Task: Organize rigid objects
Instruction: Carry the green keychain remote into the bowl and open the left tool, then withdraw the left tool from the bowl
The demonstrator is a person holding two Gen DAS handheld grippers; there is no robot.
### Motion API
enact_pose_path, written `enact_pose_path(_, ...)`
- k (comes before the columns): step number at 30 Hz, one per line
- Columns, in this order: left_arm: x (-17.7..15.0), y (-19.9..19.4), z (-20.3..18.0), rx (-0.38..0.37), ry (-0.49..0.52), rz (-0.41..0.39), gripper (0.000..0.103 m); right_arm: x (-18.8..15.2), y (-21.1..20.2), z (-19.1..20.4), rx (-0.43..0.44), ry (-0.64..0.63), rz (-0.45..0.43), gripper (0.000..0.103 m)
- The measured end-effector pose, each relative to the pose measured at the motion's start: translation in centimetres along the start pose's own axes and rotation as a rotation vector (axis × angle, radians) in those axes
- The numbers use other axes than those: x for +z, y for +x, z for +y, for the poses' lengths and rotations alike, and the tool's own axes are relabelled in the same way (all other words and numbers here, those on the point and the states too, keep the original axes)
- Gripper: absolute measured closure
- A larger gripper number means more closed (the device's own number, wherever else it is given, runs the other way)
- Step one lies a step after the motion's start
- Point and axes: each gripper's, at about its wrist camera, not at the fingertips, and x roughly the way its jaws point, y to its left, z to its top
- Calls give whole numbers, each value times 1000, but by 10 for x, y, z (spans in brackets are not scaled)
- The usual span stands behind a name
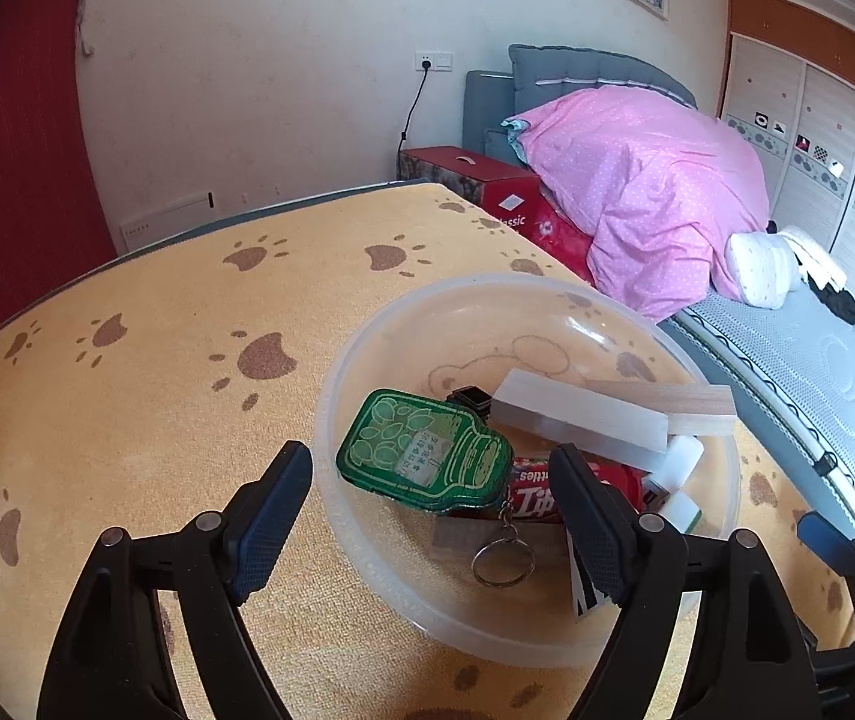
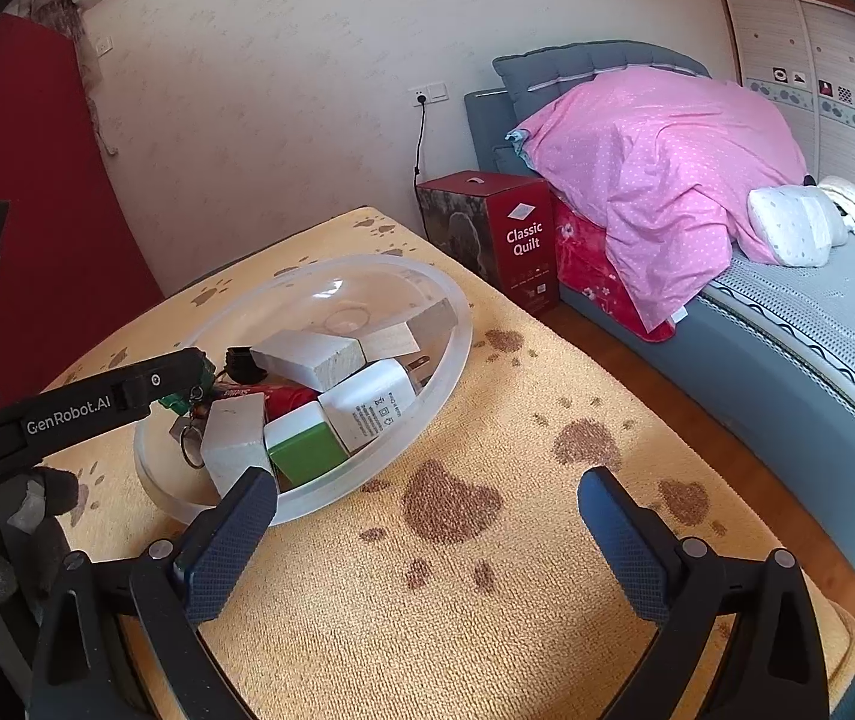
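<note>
A clear plastic bowl [image 1: 361,516] [image 2: 445,360] stands on the yellow paw-print cloth. It holds a green bottle-shaped tin [image 1: 421,450] with a key ring [image 1: 502,564], pale wooden blocks [image 1: 583,420] [image 2: 307,357], a red packet [image 1: 538,498], a white charger [image 2: 367,402] and a green-and-white block [image 2: 304,447]. My left gripper [image 1: 430,528] is open, its jaws straddling the bowl's near rim; the green tin lies just beyond them. It also shows in the right wrist view [image 2: 187,378] over the bowl. My right gripper [image 2: 427,534] is open and empty over bare cloth right of the bowl.
The cloth-covered table [image 2: 487,600] ends at the right, with wooden floor [image 2: 595,330] beyond. A red "Classic Quilt" box [image 2: 505,228] and a bed with a pink duvet [image 2: 667,168] stand behind. A red curtain [image 2: 25,192] hangs at left.
</note>
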Motion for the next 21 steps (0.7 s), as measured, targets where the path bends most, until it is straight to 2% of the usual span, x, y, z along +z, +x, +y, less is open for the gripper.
enact_pose_path(7, -9, -14, -5, 94, 73, -51, 10, 1, -3, 9, -12, -71, 0, 0)
enact_pose_path(15, -21, -27, -11, 222, 128, -74, 4, 6, -11, 14, -40, -124, -30, 0)
enact_pose_path(21, -28, -34, -10, 250, 127, -62, 4, 11, -12, 14, -46, -141, -31, 0)
